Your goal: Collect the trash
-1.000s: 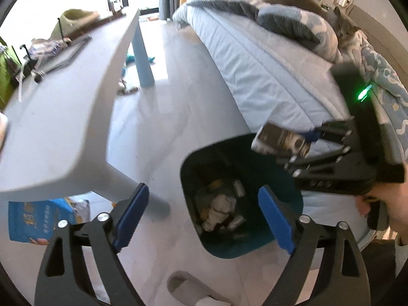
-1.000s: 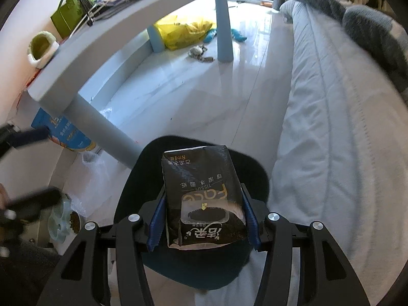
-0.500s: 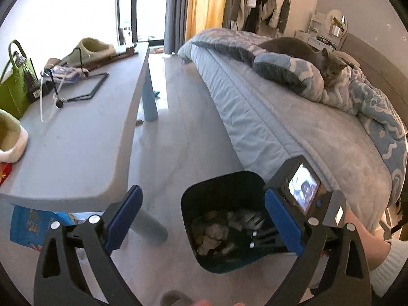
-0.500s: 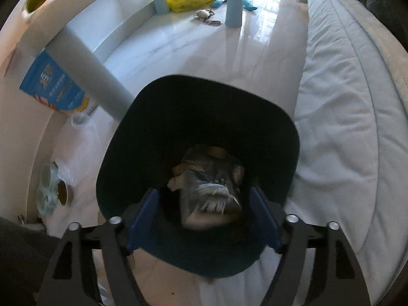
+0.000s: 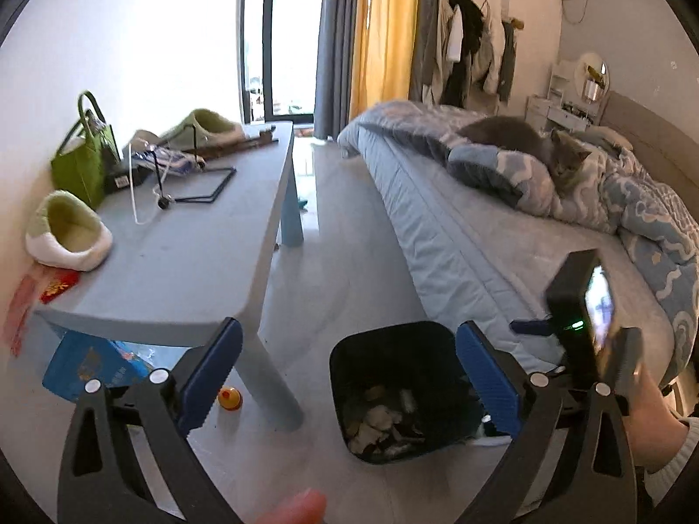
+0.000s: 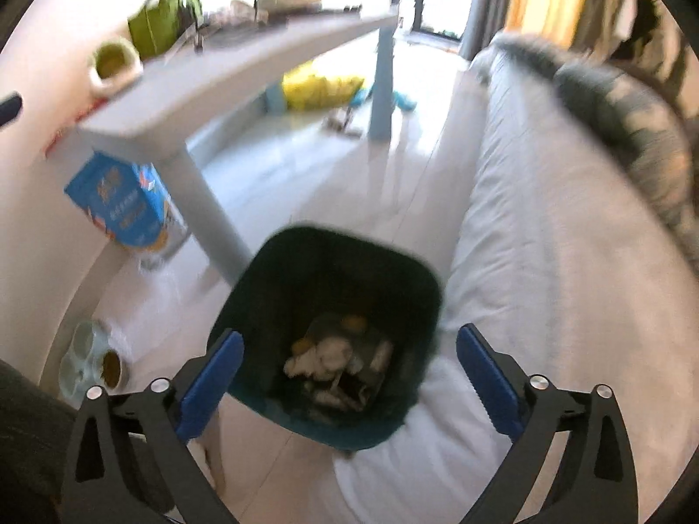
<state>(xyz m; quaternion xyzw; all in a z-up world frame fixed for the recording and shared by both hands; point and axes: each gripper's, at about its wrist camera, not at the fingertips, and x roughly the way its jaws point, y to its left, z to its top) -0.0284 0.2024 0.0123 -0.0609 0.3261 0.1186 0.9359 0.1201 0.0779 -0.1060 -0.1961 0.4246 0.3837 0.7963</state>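
Observation:
A dark teal trash bin (image 5: 345, 362) (image 6: 284, 270) stands on the floor between the table leg and the bed. Crumpled paper and wrappers (image 5: 384, 423) (image 6: 336, 362) lie in its bottom, with the dark snack packet among them. My left gripper (image 5: 347, 382) is open and empty, held above the bin's left side. My right gripper (image 6: 347, 377) is open and empty, above the bin and looking down into it. The right gripper's body (image 5: 581, 318) shows in the left wrist view, to the right of the bin.
A low grey table (image 5: 196, 262) at left carries slippers (image 5: 65, 236), a green bag (image 5: 83, 161) and cables. A blue package (image 6: 122, 201) lies under it. The bed (image 5: 502, 236) at right holds a grey cat (image 5: 524, 139). Pet bowls (image 6: 91, 362) sit on the floor.
My right gripper opened and dropped the dark snack packet into the bin, then lifted away. Both grippers rose and tilted up, so more of the room shows.

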